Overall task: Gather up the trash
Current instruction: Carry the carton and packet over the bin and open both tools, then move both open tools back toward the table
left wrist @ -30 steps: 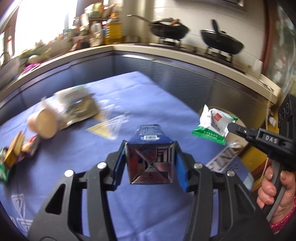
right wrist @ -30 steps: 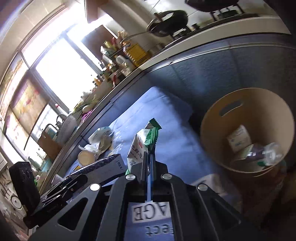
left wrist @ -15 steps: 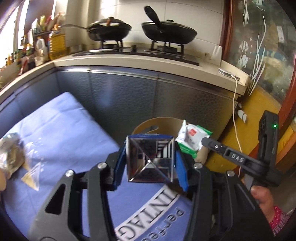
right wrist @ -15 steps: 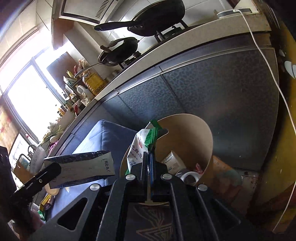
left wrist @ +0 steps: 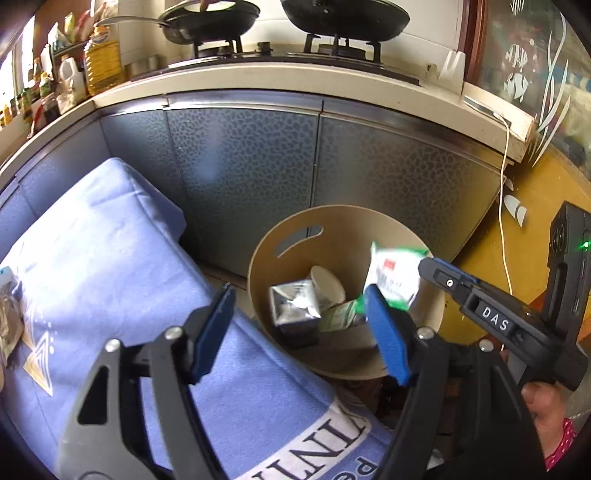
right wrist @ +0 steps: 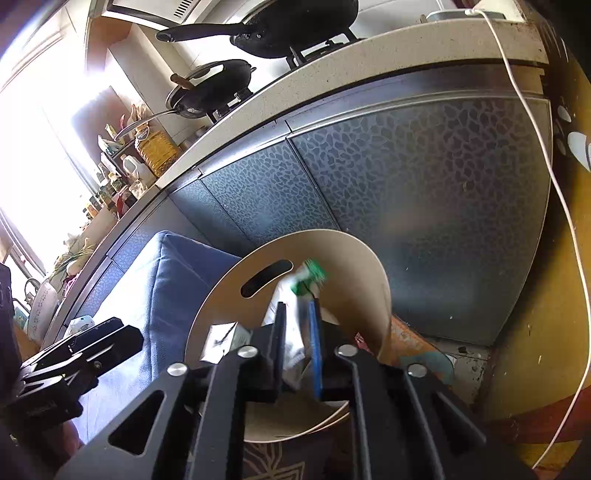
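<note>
My left gripper [left wrist: 299,328] is open and empty above the near rim of the round tan bin [left wrist: 266,254]. The blue-and-silver carton [left wrist: 293,308] is inside the bin among other trash. My right gripper [right wrist: 297,325] has its jaws a little apart, with the white-and-green wrapper [right wrist: 291,317] between them, blurred, over the bin [right wrist: 362,280]. In the left wrist view the wrapper [left wrist: 393,280] hangs at the right gripper's tip [left wrist: 430,267] above the bin's right side.
A blue cloth covers the table [left wrist: 110,266] left of the bin, with trash at its far left edge [left wrist: 9,317]. Grey cabinet doors [left wrist: 332,173] stand behind the bin under a stove counter with two pans [left wrist: 343,14]. A white cable [right wrist: 554,177] hangs at right.
My left gripper has opened and the carton has dropped into the bin. My right gripper's jaws have parted slightly and the wrapper is slipping, now over the bin.
</note>
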A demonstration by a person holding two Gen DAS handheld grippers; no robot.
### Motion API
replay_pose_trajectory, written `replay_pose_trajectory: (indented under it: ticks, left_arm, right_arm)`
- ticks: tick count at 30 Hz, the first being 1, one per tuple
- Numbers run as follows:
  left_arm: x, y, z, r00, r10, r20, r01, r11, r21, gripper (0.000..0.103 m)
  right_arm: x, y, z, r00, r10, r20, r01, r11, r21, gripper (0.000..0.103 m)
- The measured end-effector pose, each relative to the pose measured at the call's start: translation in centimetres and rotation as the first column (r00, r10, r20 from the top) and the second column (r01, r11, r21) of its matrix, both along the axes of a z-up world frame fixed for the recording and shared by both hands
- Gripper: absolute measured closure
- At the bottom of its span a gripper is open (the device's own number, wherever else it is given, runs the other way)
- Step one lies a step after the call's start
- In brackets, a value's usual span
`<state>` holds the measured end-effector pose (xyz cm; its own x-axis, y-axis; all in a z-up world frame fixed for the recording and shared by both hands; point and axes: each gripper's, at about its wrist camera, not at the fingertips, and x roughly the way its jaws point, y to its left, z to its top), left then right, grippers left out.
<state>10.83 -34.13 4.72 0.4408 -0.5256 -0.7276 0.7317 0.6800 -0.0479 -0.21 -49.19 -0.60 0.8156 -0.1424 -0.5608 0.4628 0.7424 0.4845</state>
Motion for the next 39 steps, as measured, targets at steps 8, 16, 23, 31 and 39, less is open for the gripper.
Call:
replay_pose_trajectory:
  ticks: [8, 16, 23, 31, 39]
  left_arm:
    - [-0.5, 3.8, 1.0, 0.996, 0.081, 0.023, -0.081, 0.997, -0.02, 0.034]
    - [-2.3, 6.9, 0.5, 0.992, 0.121, 0.045, -0.122, 0.992, 0.012, 0.034]
    - [-4.0, 8.6, 0.5, 0.989, 0.134, 0.063, -0.135, 0.991, 0.013, 0.034]
    - [-5.2, 10.9, 1.0, 0.982, 0.166, 0.085, -0.167, 0.986, -0.004, 0.034]
    - [-5.1, 15.5, 0.6, 0.964, 0.254, 0.083, -0.253, 0.967, -0.017, 0.034]
  right_arm:
    - [-1.2, 1.5, 1.7, 0.999, -0.035, 0.035, 0.036, 0.999, -0.011, 0.041]
    - [-2.6, 4.0, 2.0, 0.999, -0.022, -0.039, 0.025, 0.997, 0.072, 0.041]
    - [-4.0, 5.9, 2.7, 0.997, 0.006, -0.071, -0.001, 0.997, 0.074, 0.041]
    - [-4.3, 8.2, 4.5, 0.998, 0.044, -0.054, -0.042, 0.998, 0.042, 0.041]
    - [-1.7, 12.3, 6.4, 0.986, 0.162, -0.037, -0.162, 0.987, 0.001, 0.041]
